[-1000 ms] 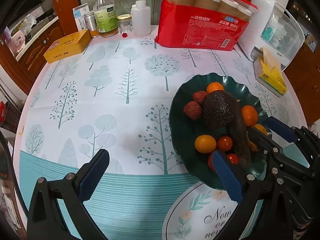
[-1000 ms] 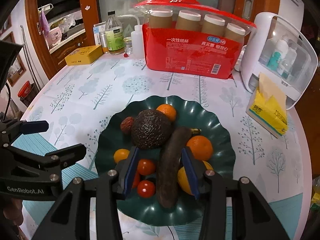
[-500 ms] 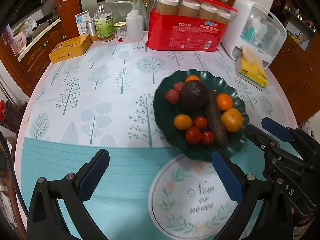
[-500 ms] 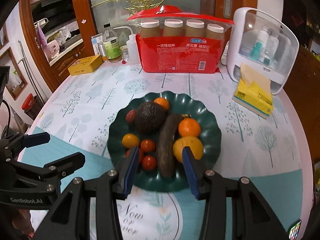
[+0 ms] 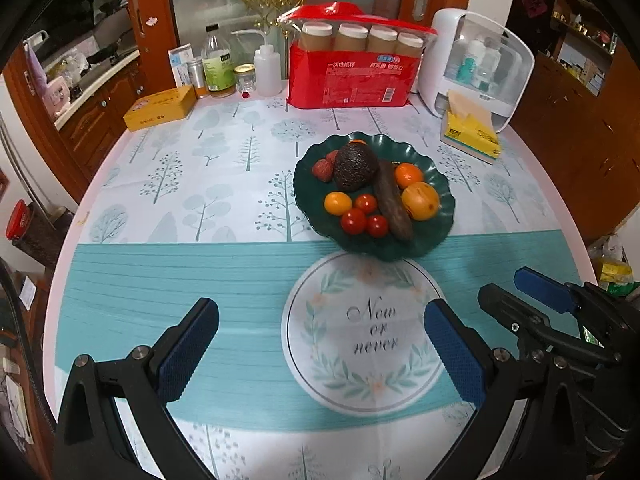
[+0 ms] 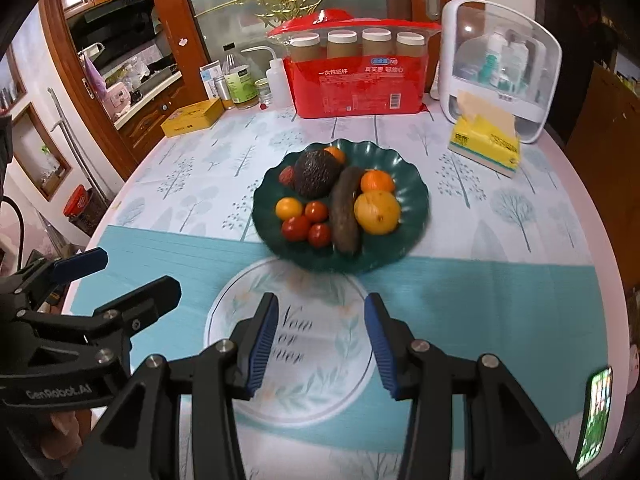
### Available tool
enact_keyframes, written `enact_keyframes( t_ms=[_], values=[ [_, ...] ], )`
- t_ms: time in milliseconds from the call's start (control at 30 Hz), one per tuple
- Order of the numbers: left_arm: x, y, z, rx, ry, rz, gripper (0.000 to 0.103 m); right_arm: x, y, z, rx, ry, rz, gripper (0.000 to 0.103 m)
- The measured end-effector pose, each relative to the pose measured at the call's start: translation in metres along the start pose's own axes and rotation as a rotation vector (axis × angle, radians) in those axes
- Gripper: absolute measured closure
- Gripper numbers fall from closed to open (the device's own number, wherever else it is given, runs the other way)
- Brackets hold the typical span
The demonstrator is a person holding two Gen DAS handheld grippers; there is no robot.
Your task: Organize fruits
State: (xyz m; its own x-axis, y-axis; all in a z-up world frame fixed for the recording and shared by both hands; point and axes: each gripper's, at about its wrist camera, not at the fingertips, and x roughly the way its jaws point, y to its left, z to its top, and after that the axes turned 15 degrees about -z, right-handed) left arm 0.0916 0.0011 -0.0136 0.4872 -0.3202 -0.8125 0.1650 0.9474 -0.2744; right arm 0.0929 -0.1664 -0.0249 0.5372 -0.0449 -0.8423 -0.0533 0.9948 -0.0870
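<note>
The fruit is a mixed lot and would not all handle alike. The avocado [image 6: 316, 174] looks firm and rough-skinned, probably the easiest thing to pinch across its middle. The three red cherry tomatoes [image 6: 296, 228] are small, smooth and thin-skinned, so they would likely slip or split under a hard squeeze; a light hold across the widest part suits them. The large yellow-orange citrus [image 6: 377, 212] is round and probably the heaviest piece, best taken across its full width. The long dark cucumber-like piece [image 6: 345, 212] seems stiff and would balance best if held near its middle.

All of it lies heaped on a dark green plate [image 6: 414, 200] with a scalloped rim, set on the tree-printed tablecloth [image 5: 200, 184] at the centre of the round table, its near edge touching the printed white circle [image 5: 360, 332]. The avocado sits at the far side with two reddish, rough-skinned fruits [image 5: 323, 169] to its left; a small yellow tomato [image 5: 338, 203] lies left of the red ones, and a mandarin [image 6: 378, 181] just beyond the big citrus.

Both tools hang over the near part of the cloth, well apart from the plate. The left gripper [image 5: 320, 352] stands wide apart and empty; the right gripper [image 6: 322, 336] is parted more narrowly, with nothing between its blue pads.
</note>
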Motion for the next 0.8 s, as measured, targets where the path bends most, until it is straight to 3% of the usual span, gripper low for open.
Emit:
enact_keyframes(
  t_ms=[333, 800],
  values=[
    [-0.040, -0.022, -0.035, 0.004, -0.048, 0.038, 0.001, -0.041, -0.007, -0.033, 0.022, 0.000, 0.011, 0.058],
    [-0.059, -0.036, -0.053, 0.007, -0.068, 0.061, 0.001, -0.072, -0.016, -0.041, 0.065, -0.049, -0.026, 0.058]
  ],
)
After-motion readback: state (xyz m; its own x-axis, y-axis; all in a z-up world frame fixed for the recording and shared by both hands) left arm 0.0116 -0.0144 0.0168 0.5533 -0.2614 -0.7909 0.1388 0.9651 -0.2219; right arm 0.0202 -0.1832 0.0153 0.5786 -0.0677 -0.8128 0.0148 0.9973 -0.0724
